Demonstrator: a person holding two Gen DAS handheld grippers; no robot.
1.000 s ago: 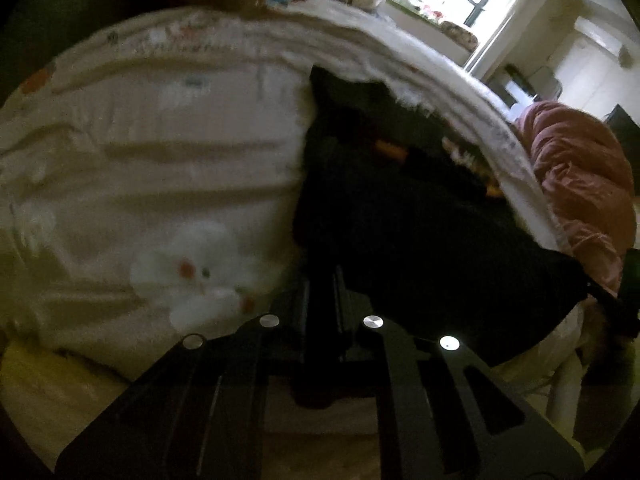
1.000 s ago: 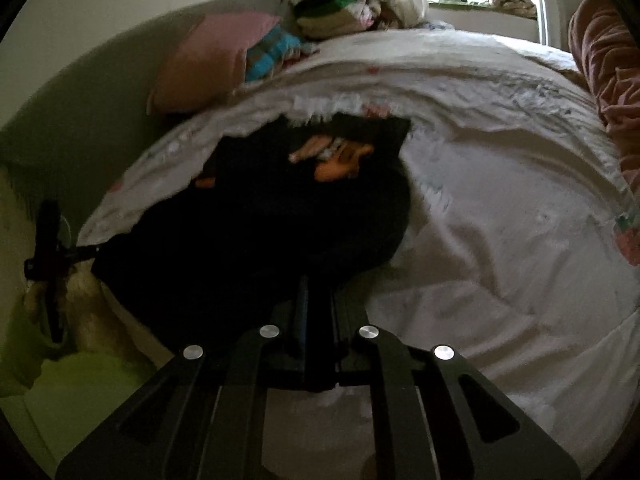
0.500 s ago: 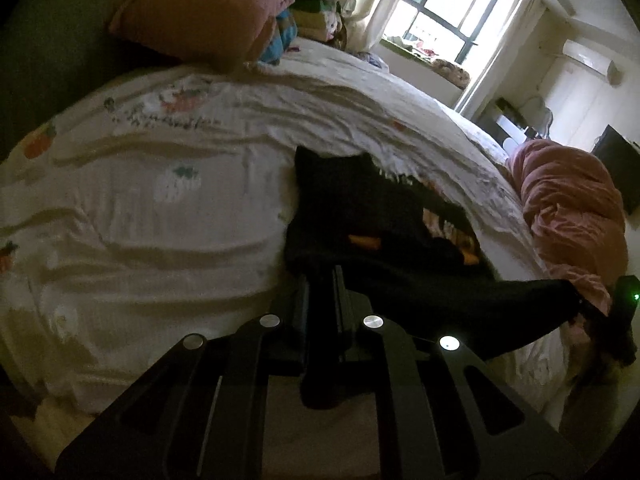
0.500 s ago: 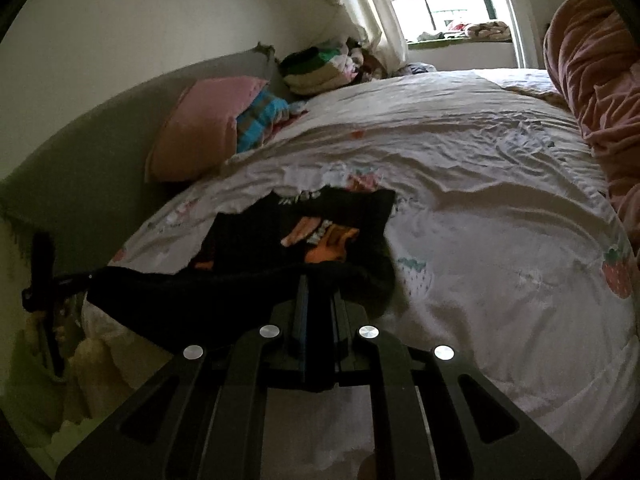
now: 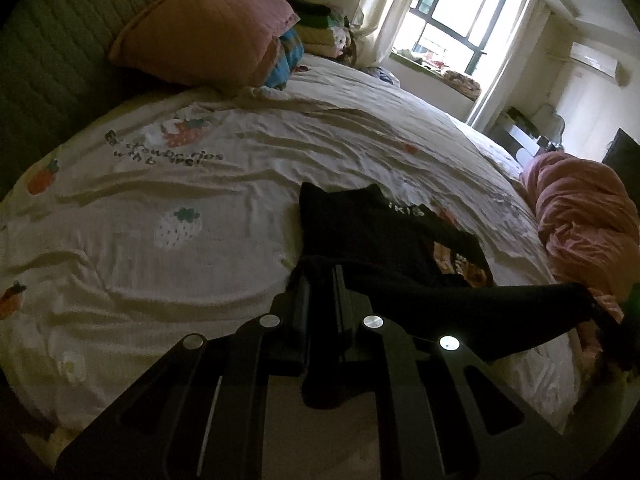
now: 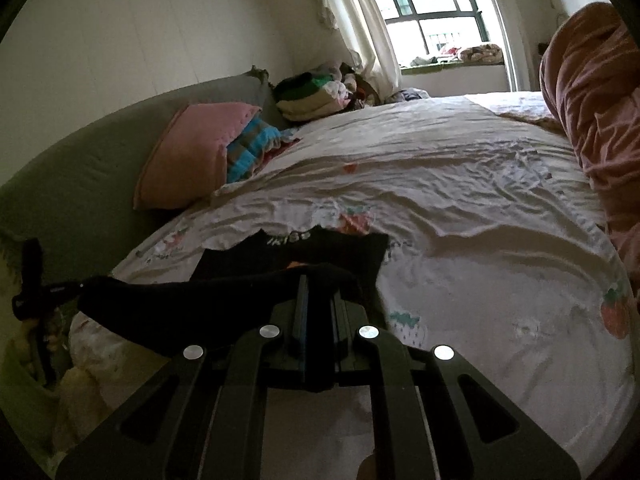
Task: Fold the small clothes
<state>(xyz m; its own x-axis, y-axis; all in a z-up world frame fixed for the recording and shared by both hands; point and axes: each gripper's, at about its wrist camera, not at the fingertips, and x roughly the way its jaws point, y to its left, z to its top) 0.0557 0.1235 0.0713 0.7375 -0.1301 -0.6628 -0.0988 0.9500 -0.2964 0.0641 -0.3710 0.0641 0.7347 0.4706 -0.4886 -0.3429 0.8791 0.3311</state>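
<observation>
One black garment lies on the sheet at about 3 o'clock in the left wrist view, pinched by two grippers — the left and the right — one at each end of its lifted edge. One pink pillow sits at 11 o'clock. One pile of folded clothes at 12 o'clock. One pink duvet at 3 o'clock. One window at 1 o'clock. Strawberry prints on the sheet: four clear in the left view.
</observation>
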